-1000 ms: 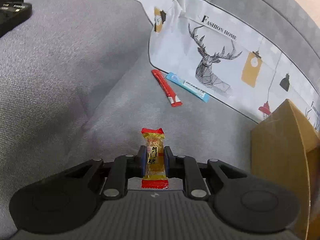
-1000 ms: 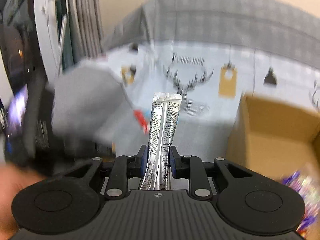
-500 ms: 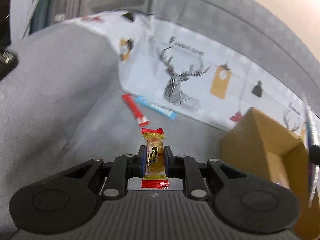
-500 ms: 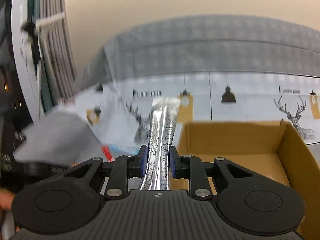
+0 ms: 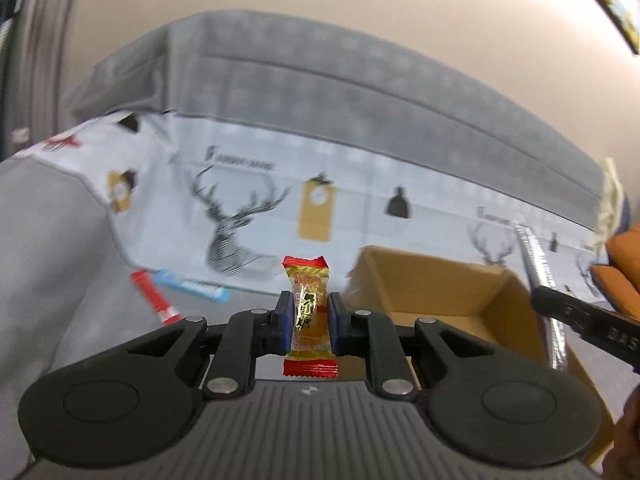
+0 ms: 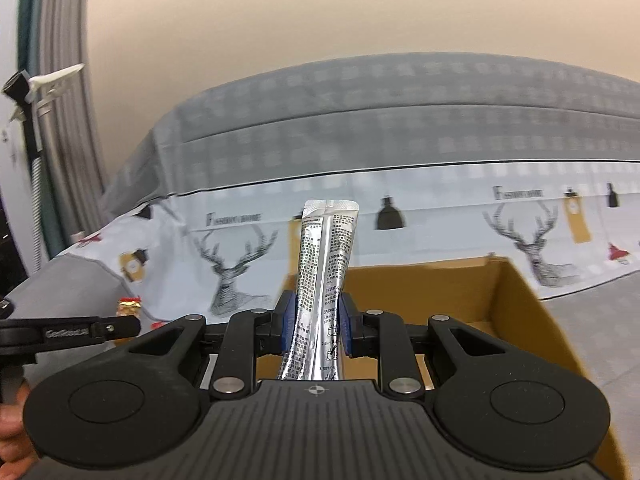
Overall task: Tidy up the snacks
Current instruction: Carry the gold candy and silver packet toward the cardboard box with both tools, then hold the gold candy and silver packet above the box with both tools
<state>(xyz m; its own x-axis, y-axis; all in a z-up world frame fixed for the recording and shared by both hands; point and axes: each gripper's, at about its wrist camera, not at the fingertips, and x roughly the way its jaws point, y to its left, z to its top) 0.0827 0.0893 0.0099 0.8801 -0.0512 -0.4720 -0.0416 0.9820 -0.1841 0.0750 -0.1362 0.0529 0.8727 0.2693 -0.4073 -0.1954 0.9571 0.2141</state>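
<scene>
from the left wrist: left gripper (image 5: 310, 316) has its jaws pinching a red-and-gold wrapped candy (image 5: 308, 312) upright by the middle, both twisted ends free. cardboard box (image 5: 516, 320) sits open just ahead and to the right, on the grey sofa seat (image 5: 52, 256). right gripper (image 5: 588, 326) shows at the right edge above the box with its silver stick. a red stick sachet (image 5: 154, 298) and a blue stick sachet (image 5: 192, 286) lie on the seat, touching the foot of the deer-print cushion (image 5: 248, 200), not yet collected.

to do it well, i judge: bring the candy fully over the opening before letting go, low enough that it doesn't bounce off the near wall; keep clear of the other gripper working the same box.

from the right wrist: right gripper (image 6: 318, 330) jaws pinch a silver stick sachet (image 6: 324, 280) low down, the long top leaning a little right. box (image 6: 520, 300) interior lies directly beyond the fingers; release looks near. tilt the stick down first so it lies flat rather than standing against a wall. left gripper (image 6: 116, 326) at the left edge, a gold candy end (image 6: 129, 306) showing.

surface is soft grey upholstery, so the box may rock. behind: grey checked sofa back (image 6: 400, 120), beige wall (image 6: 320, 12), curtain (image 6: 52, 80) at left.
</scene>
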